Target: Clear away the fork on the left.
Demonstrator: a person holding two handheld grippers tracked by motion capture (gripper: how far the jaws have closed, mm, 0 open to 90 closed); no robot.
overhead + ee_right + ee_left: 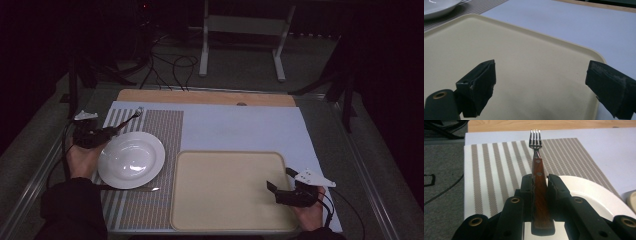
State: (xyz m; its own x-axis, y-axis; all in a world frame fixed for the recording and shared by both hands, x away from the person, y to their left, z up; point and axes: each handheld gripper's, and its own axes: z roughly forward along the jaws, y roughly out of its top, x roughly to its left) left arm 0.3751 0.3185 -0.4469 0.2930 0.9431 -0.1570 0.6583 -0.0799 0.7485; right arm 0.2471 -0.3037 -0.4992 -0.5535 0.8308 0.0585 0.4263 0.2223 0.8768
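A fork (pixel 537 167) with a reddish wooden handle and steel tines is clamped between the jaws of my left gripper (pixel 540 182). In the high view that left gripper (pixel 116 130) hovers at the left edge of the striped placemat (pixel 165 130), with the fork (pixel 131 118) pointing up and to the right above the mat. A white plate (pixel 131 159) lies on the placemat just right of the gripper. My right gripper (pixel 281 181) stands open over the right part of the cream tray (pixel 225 190), nothing between its fingers (pixel 477 87).
A knife (pixel 131 189) lies on the placemat just below the plate. A pale blue cloth (pixel 240 125) covers the table, with a wooden strip (pixel 205 96) along its far edge. Cables and a white stand (pixel 240 30) are on the floor beyond.
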